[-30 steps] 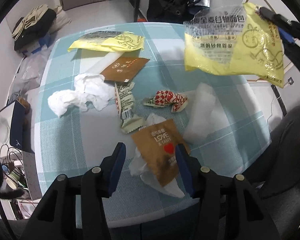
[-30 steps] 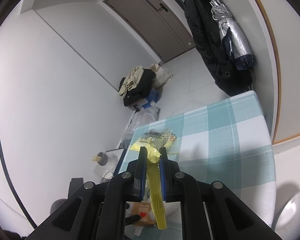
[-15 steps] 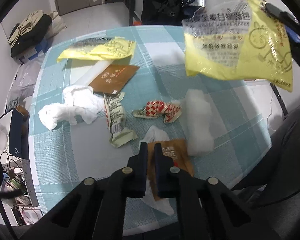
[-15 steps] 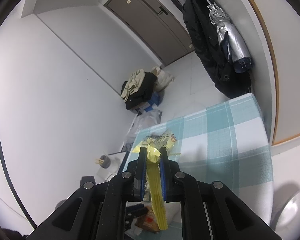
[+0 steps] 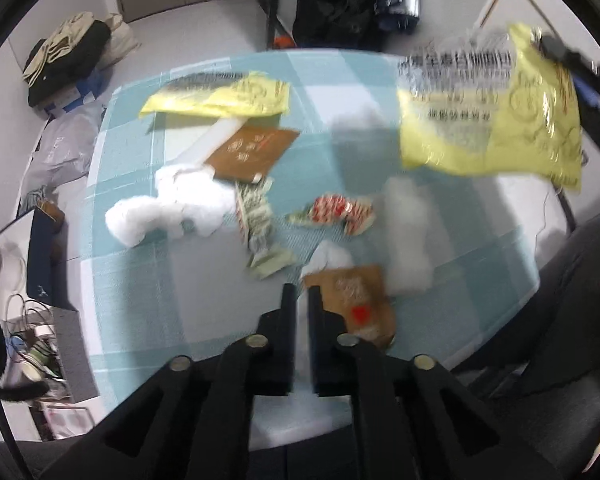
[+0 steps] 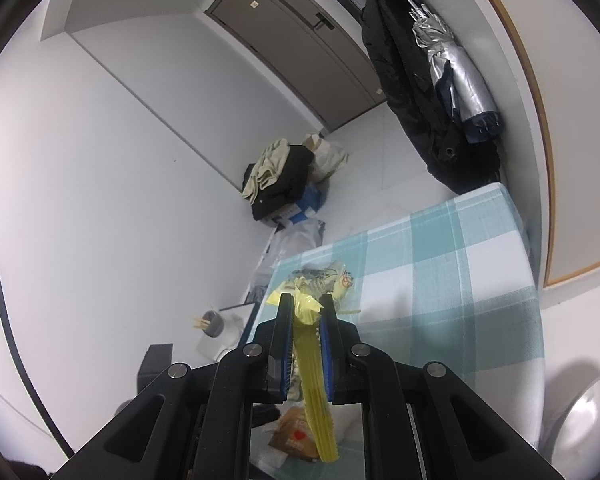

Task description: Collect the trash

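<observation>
A second ago the left gripper [image 5: 302, 292] had its jaws wide around the brown heart wrapper [image 5: 352, 300]. They pinched in and have just been easing back open. Now there's only a narrow gap with nothing in it as far as we can tell, and the wrapper sits just beside the right-hand finger, on the table. It looks like a missed grab to us, though the view is blurry.

The right gripper [image 6: 306, 304] is clamped on the big yellow bag [image 5: 488, 120], which hangs in the air over the table's right side, the same as a second ago.

We'd say we're barely started: one piece is in hand and everything else is out on the checked table [image 5: 140, 280]. Going outward from the heart wrapper:
- white tissue [image 5: 328, 256] poking out from under it
- a tissue wad [image 5: 408, 236]
- the red-checked wrapper [image 5: 336, 212]
- a pale green wrapper [image 5: 260, 232]
- a crumpled tissue [image 5: 172, 208]
- a brown sachet [image 5: 252, 152]
- a second yellow bag [image 5: 220, 96] at the far side

The heart wrapper is near the table's front edge, so a sloppy push could slide it off. There's bare cloth left of the gripper, and the far right corner is clear too. A person's leg [image 5: 572, 280] crowds the right.
</observation>
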Motion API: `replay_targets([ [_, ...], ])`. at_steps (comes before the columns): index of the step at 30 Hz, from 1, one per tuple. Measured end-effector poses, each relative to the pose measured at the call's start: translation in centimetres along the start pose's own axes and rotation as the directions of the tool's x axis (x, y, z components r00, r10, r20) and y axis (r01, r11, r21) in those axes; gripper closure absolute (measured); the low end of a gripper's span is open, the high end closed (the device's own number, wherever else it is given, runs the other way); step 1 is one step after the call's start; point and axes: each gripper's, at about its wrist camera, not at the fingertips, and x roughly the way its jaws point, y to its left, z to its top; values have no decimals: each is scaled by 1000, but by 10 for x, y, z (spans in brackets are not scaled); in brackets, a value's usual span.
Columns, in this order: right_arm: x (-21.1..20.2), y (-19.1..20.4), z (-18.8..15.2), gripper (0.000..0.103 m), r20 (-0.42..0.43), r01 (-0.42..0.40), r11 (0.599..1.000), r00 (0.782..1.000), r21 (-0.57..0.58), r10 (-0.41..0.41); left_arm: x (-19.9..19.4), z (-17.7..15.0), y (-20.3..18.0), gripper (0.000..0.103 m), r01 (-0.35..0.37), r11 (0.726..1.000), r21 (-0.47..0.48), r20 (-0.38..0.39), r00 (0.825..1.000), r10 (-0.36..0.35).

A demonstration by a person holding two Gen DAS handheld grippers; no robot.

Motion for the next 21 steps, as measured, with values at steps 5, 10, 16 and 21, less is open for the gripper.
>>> replay_targets([
  [5, 1, 0, 1, 91, -3, -3, 1000, 1000, 0, 3, 3, -12, -8, 41, -16, 996, 86, -5, 1000, 17],
  [10, 2, 0, 0, 91, -5, -2, 1000, 1000, 4, 2, 20, -22, -18, 38, -50, 978, 203, -66, 996, 65],
  [16, -1, -2, 0, 91, 0, -2, 1000, 1000, 10, 2, 27, -31, -33, 38, -79, 944, 320, -70, 992, 106],
  [21, -4, -1, 0, 91, 7, -8, 1000, 1000, 10, 8, 25, -24, -39, 38, -184, 911, 369, 76, 983, 168],
])
